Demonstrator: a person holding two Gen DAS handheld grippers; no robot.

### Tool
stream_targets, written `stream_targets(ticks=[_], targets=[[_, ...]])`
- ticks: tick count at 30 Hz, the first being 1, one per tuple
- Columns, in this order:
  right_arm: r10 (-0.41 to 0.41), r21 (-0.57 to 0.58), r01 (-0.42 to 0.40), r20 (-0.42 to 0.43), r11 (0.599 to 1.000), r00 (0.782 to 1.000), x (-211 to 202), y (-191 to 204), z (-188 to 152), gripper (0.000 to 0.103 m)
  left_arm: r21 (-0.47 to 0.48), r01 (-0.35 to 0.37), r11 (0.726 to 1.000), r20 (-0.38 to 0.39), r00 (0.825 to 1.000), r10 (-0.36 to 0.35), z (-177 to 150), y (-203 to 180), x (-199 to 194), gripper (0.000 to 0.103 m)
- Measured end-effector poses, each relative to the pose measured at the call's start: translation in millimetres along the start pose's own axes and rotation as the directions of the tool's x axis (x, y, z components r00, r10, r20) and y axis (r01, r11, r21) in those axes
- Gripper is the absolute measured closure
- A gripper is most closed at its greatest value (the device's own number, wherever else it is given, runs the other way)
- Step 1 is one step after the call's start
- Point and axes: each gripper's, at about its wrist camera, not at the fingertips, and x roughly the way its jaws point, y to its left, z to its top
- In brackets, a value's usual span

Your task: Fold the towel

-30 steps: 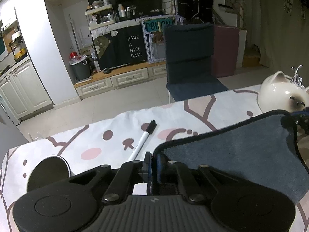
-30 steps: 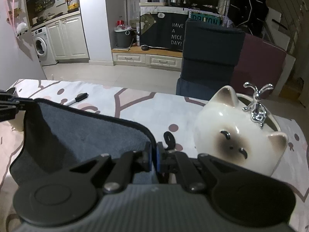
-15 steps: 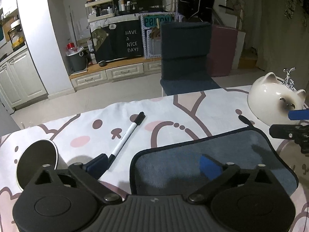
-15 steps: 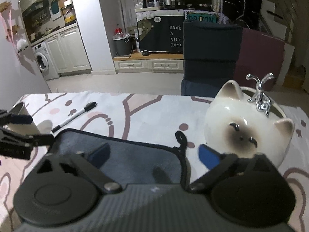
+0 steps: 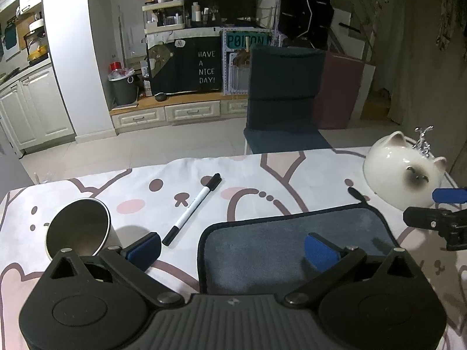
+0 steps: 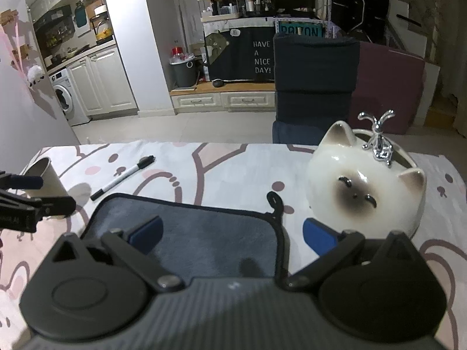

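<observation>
Both my grippers, left gripper (image 5: 232,250) and right gripper (image 6: 232,233), have just let go, jaws now spread wide. Gray towel (image 5: 280,242) lies flat lower-center on the tablecloth (image 5: 262,175); this fold looks done.

Dim indoor light, dark vignetted corners, fisheye bending at the edges, focus sharp.

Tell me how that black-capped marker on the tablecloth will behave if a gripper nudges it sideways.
The marker looks like a slim round barrel lying flat, so a sideways nudge would probably roll it. It likely weighs little and would skid easily. The tablecloth is soft fabric, which may slow the roll, though the paper cup nearby could get bumped.
</observation>
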Motion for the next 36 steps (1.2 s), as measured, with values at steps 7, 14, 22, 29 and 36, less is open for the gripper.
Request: stream_targets(ticks=[7, 14, 22, 29, 36], targets=[[0.002, 0.001, -0.002, 0.003, 1.0, 1.0, -18, 6, -4, 0.0, -0.004, 0.004, 1.0, 0.015, 1.0, -0.004, -4, -5, -28, 0.0], [-0.002, 0.0, 0.002, 0.017, 1.0, 1.0, -37, 9, -11, 0.0, -0.013, -0.004, 1.0, 0.027, 1.0, 0.004, -11, -10, -58, 0.0], [0.006, -0.002, -0.006, 0.046, 1.0, 0.999, -64, 10, -19, 0.0, -0.005, -0.005, 1.0, 0.034, 0.999, 0.005, -20, -18, -88, 0.0], [0.003, -0.015, -0.002, 0.072, 1.0, 0.997, -91, 10, -29, 0.0, -0.012, -0.002, 1.0, 0.043, 0.999, 0.003, -31, -25, -117, 0.0], [0.013, -0.018, -0.012, 0.086, 1.0, 0.996, -116, 11, -40, 0.0, 0.001, 0.015, 1.0, 0.059, 0.998, -0.015, -42, -37, -149, 0.0]])
